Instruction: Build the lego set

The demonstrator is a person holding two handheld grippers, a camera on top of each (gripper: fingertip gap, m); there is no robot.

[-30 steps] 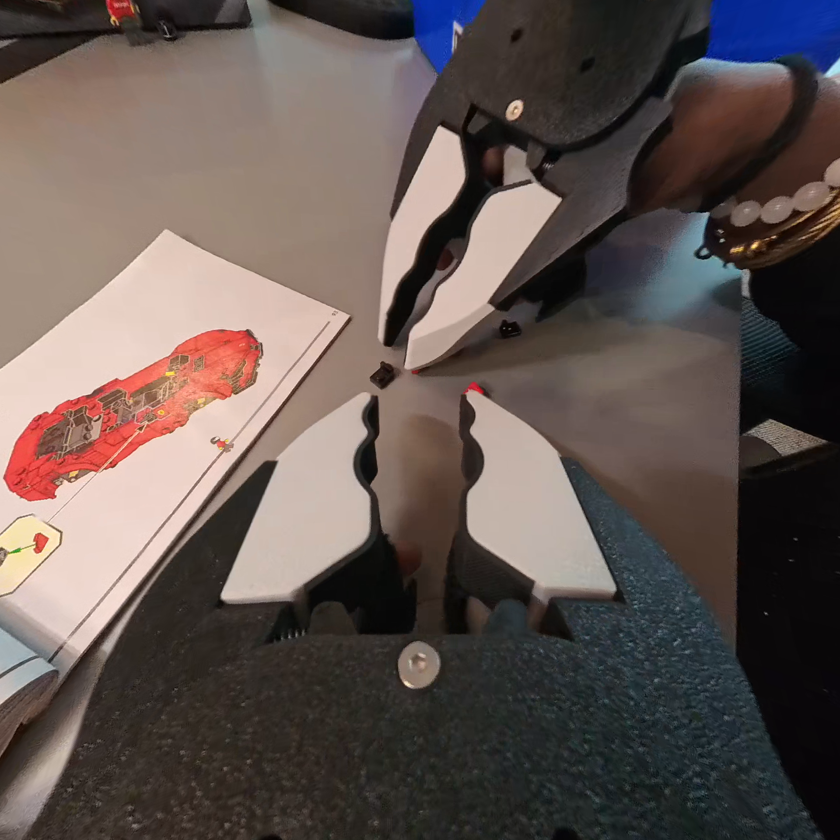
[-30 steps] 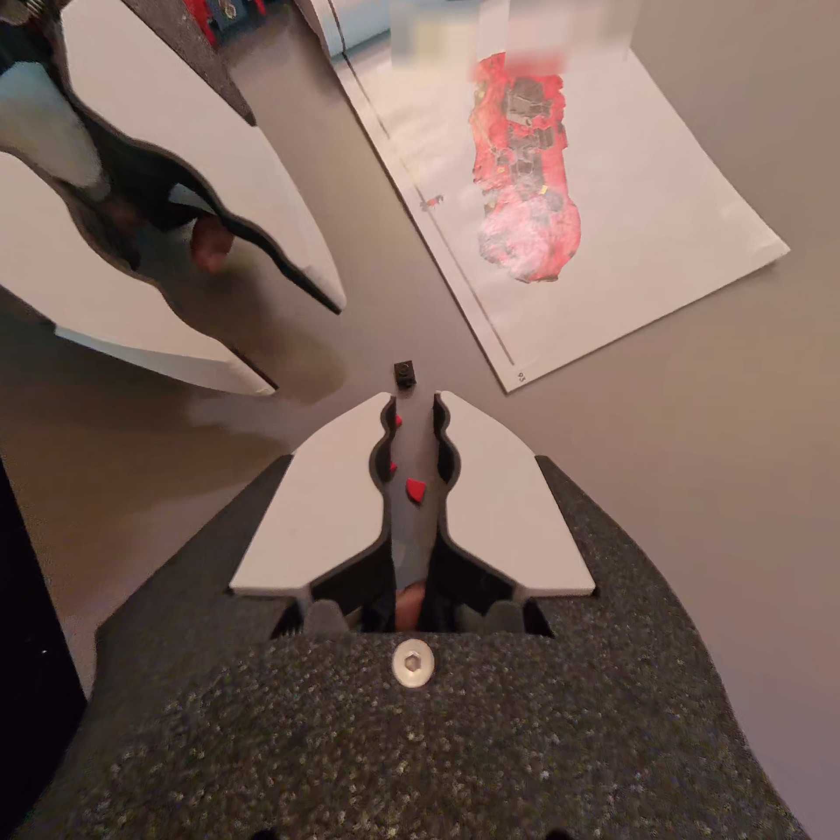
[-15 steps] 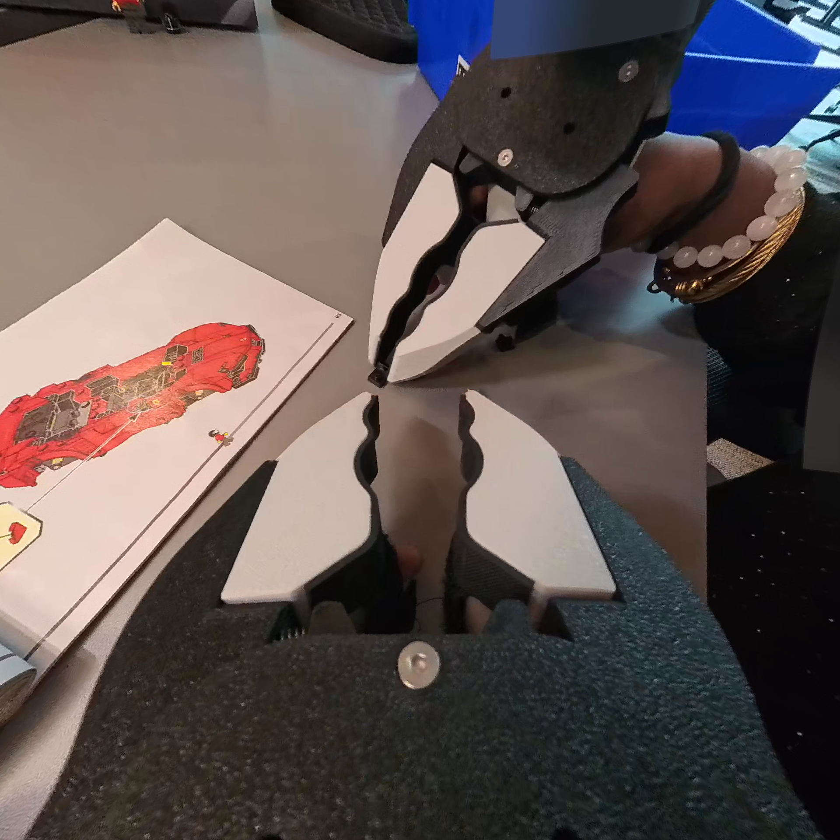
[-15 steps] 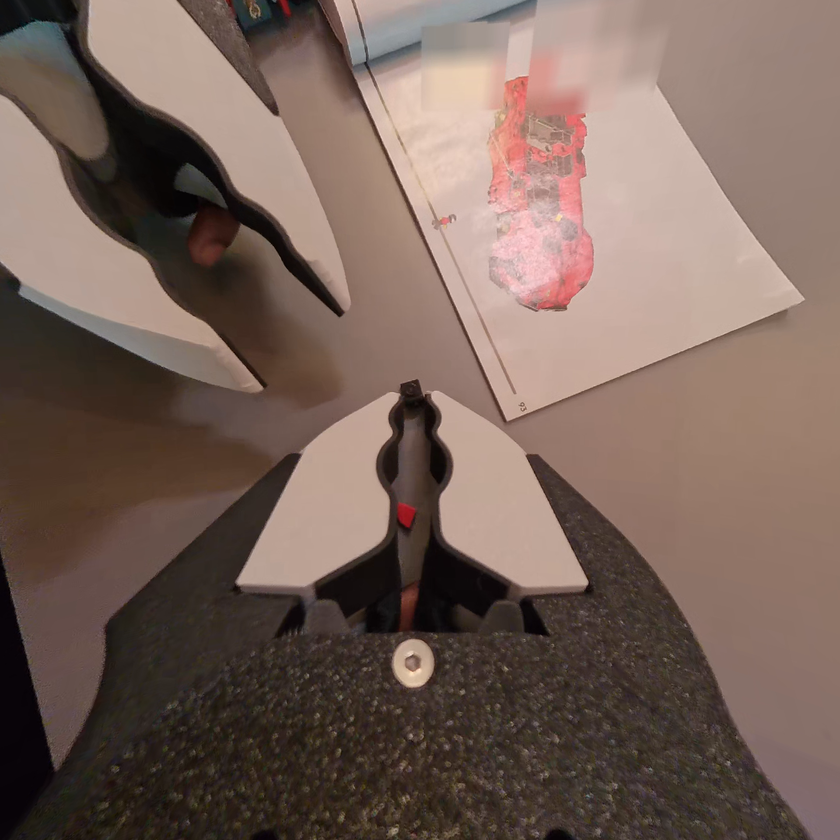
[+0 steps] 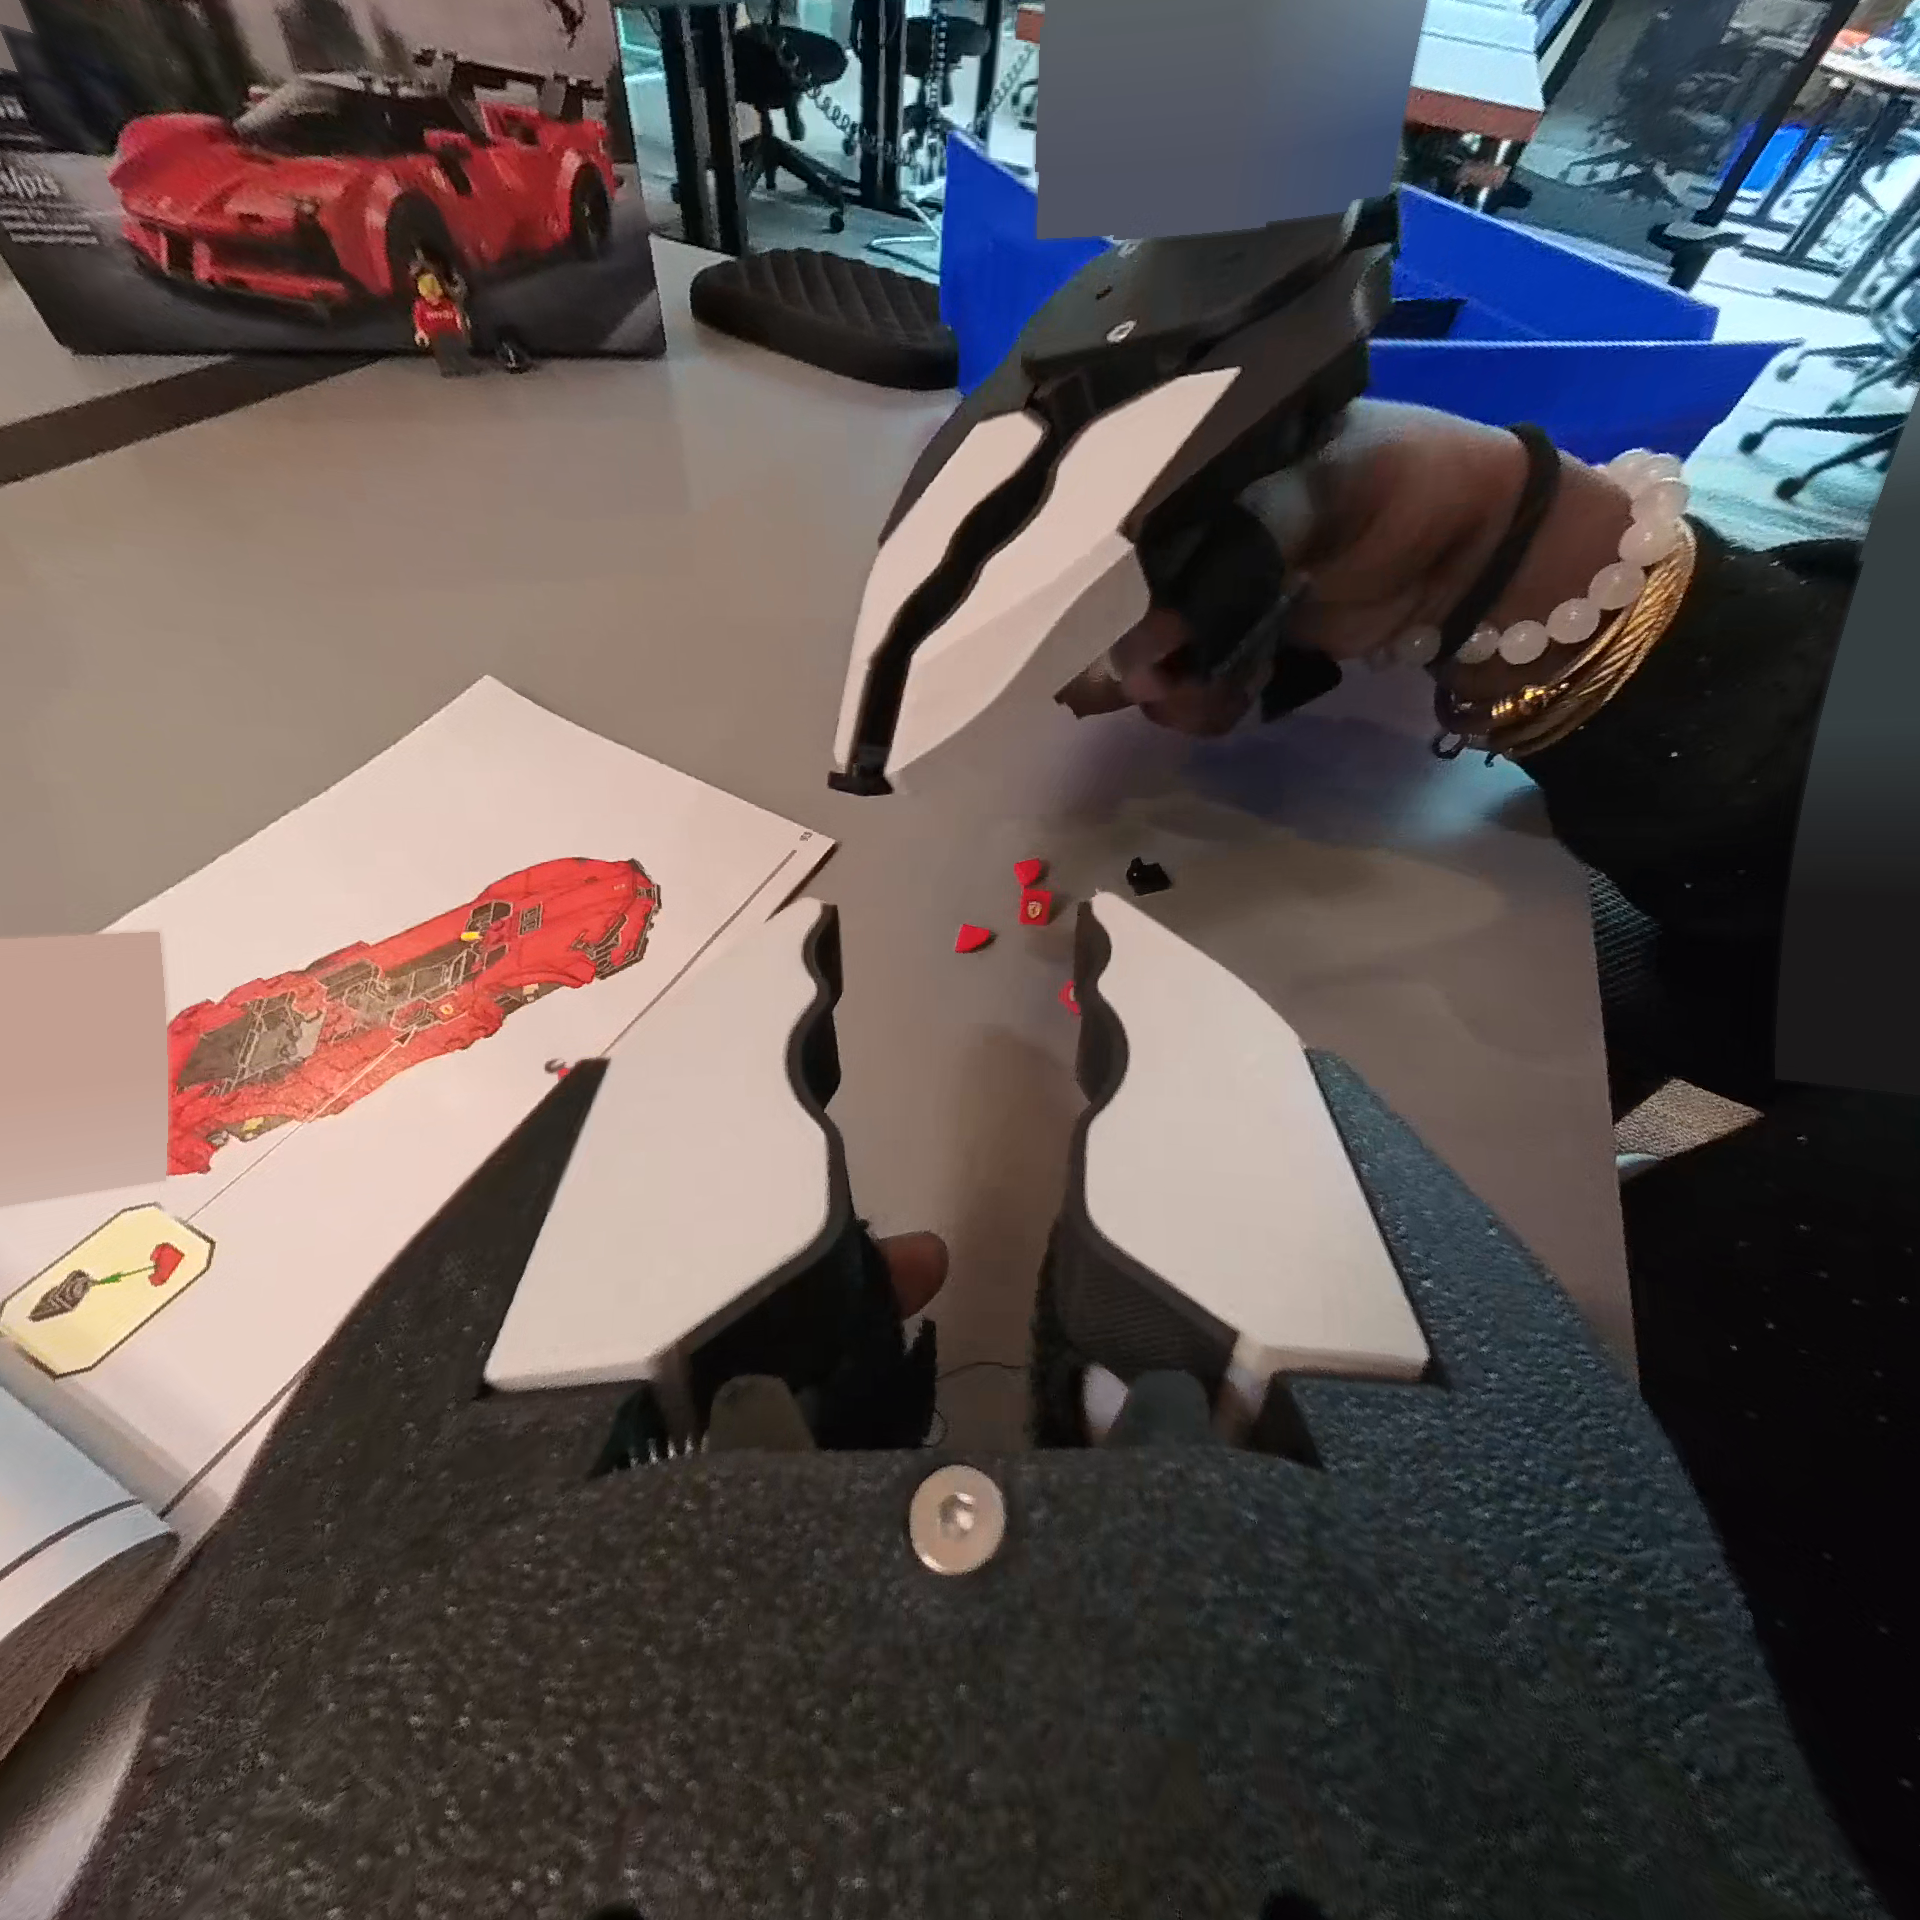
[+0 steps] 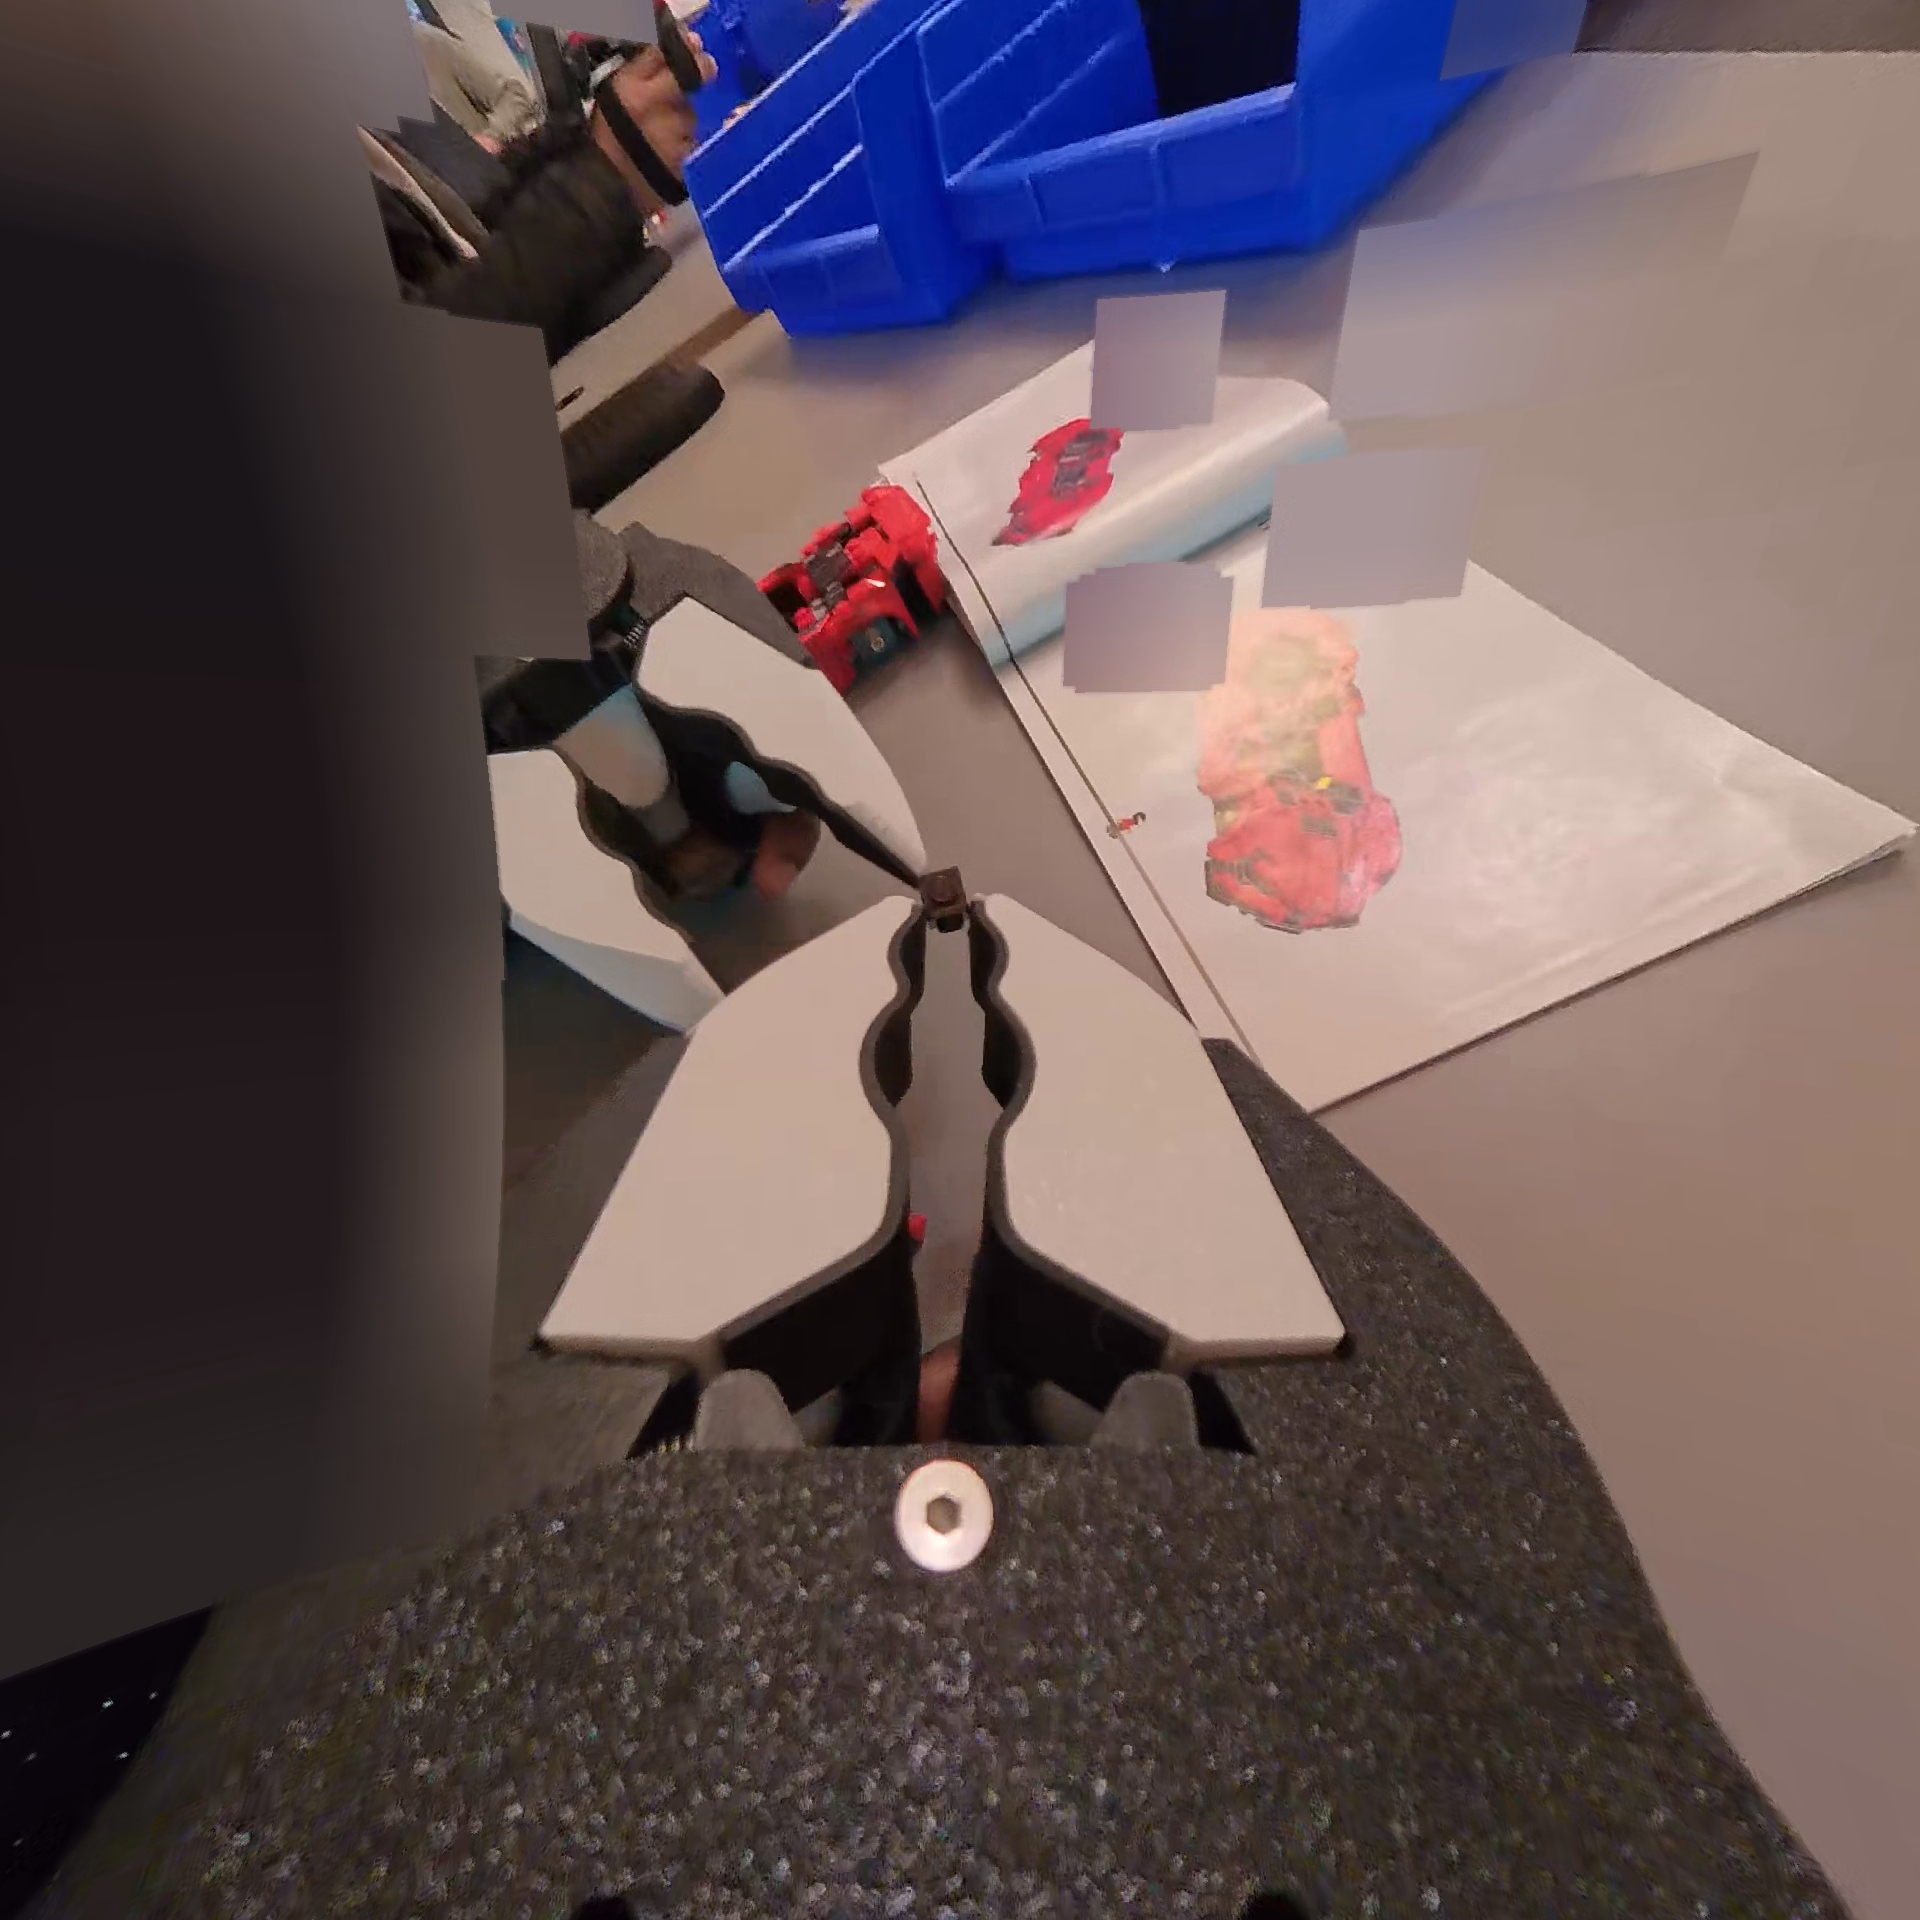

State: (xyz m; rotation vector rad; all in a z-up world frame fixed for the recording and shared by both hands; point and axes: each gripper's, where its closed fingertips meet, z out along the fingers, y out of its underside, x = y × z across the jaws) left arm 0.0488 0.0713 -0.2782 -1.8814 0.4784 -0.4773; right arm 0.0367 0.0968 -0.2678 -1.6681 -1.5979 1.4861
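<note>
Grippers over the booklet [image 5: 436, 831]: my right gripper [image 5: 868, 774] pinches a black piece [image 6: 943, 902] just off its corner; my left gripper [image 5: 951, 914] gapes empty, nearer the red pieces [image 5: 1029, 904] beside that corner.

Left gripper [image 5: 954, 914] sat open above the grey table [image 5: 416, 582]; right gripper [image 5: 862, 779] pinched a small black piece [image 5: 858, 781] above loose red pieces [image 5: 1029, 904], beside the instruction booklet [image 5: 447, 935].
</note>
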